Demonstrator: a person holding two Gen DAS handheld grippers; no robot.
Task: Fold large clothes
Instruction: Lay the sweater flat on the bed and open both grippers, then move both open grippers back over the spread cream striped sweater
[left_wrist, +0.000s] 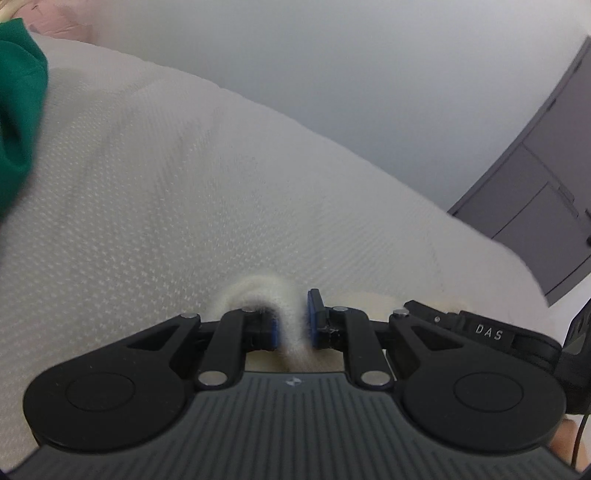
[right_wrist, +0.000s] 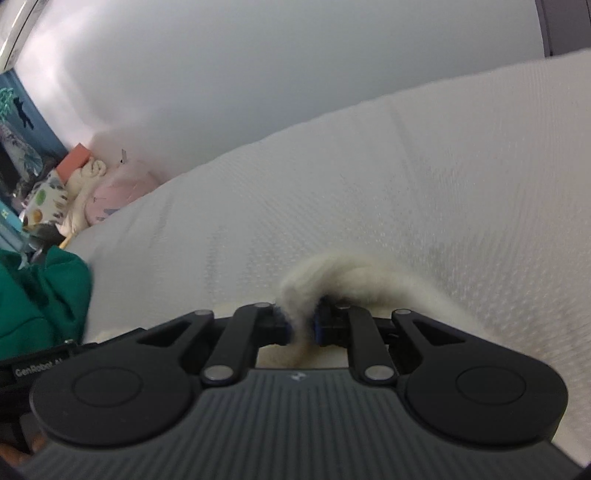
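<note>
Cream fleece garment (left_wrist: 258, 291) — pinched in a bunched ridge between the blue pads of the left fingers (left_wrist: 293, 325), and likewise nipped tight between the right fingers (right_wrist: 303, 325), pressed nearly together on a fuzzy fold (right_wrist: 332, 273). Below and behind both pairs of fingers, more of the same pale pile, hanging or lying; extent hidden. Looks soft, thick, limp and light — likely to sag between two grips, unlikely to slip off rubbery pads. Best held at edge or corner folds, well apart. Ahead of the fingers, a white textured mattress (left_wrist: 184, 166); off to the left, green cloth (right_wrist: 40, 291).
</note>
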